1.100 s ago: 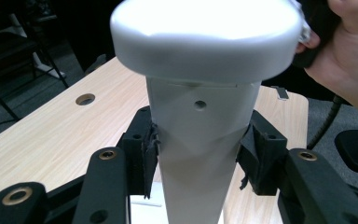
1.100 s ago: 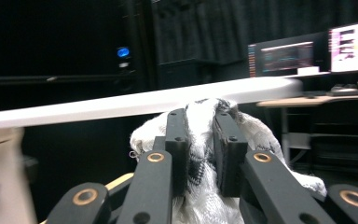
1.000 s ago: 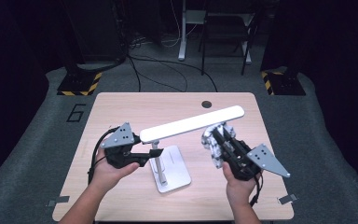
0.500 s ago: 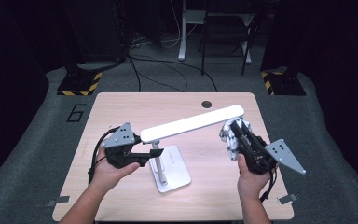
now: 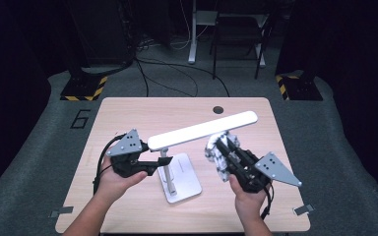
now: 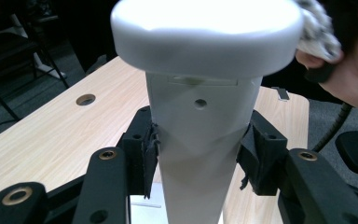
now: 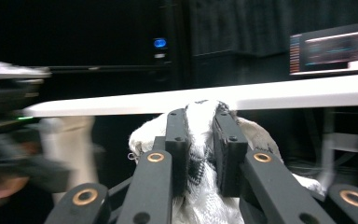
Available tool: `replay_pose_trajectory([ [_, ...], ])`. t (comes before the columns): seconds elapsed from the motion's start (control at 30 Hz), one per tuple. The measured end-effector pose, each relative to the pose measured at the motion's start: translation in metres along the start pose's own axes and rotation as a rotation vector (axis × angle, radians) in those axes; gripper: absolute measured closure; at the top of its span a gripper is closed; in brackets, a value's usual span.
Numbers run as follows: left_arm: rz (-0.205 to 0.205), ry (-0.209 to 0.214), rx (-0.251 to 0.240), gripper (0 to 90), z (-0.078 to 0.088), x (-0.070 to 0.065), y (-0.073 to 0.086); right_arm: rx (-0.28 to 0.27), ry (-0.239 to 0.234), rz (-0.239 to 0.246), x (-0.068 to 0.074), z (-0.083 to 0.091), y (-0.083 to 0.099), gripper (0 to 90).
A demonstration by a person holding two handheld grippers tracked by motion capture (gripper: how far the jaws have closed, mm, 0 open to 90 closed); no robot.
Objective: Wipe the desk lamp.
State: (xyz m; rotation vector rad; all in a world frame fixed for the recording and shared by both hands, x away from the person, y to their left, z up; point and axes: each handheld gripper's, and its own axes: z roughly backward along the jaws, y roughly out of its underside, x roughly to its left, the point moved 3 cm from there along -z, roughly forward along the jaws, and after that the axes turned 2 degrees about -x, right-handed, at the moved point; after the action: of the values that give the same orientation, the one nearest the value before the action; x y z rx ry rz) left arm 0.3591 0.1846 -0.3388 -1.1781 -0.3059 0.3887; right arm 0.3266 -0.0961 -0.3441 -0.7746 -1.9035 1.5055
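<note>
Two grippers are at work, each closed on something. A crumpled white cloth (image 7: 205, 186) with dark speckles is pinched between the pads of the right gripper (image 7: 206, 140), and its bunched top is seen just under the lamp's long white light bar (image 7: 270, 98), touching it or very nearly so. The white post (image 6: 198, 154) of the desk lamp is clamped from both sides by the pads of the left gripper (image 6: 198, 158), just below the rounded near end of the bar.

From the high view, the lamp is seen standing on its square white base (image 5: 182, 179) near the middle of the wooden table (image 5: 142, 110), the bar (image 5: 202, 132) slanting up and away to the right, with the left gripper (image 5: 150, 164) at the post and the right gripper (image 5: 224, 150) holding the cloth (image 5: 215, 153) beneath the bar's middle.

The step in hand is judged to be wiping the underside of the bar while the lamp is steadied. For the next move, the cloth would have to be kept lightly against the bar and drawn along its length, the post being held firm so the lamp is not tipped.

One lamp, one cloth and one table are counted.
</note>
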Motion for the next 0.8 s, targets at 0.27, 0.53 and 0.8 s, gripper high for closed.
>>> replay_pose_trajectory([
  [0.27, 0.009, 0.004, -0.010, 52.2, 0.001, 0.000, 0.002, 0.005, -0.104, 0.010, 0.029, -0.009, -0.005, 78.0],
  [0.53, 0.009, -0.002, -0.022, 52.1, 0.000, 0.000, 0.002, -0.001, -0.122, -0.005, 0.029, -0.010, -0.012, 78.0],
  [0.8, 0.011, -0.001, -0.029, 52.1, 0.000, 0.000, 0.003, -0.018, -0.143, -0.008, 0.033, -0.005, -0.017, 78.0],
])
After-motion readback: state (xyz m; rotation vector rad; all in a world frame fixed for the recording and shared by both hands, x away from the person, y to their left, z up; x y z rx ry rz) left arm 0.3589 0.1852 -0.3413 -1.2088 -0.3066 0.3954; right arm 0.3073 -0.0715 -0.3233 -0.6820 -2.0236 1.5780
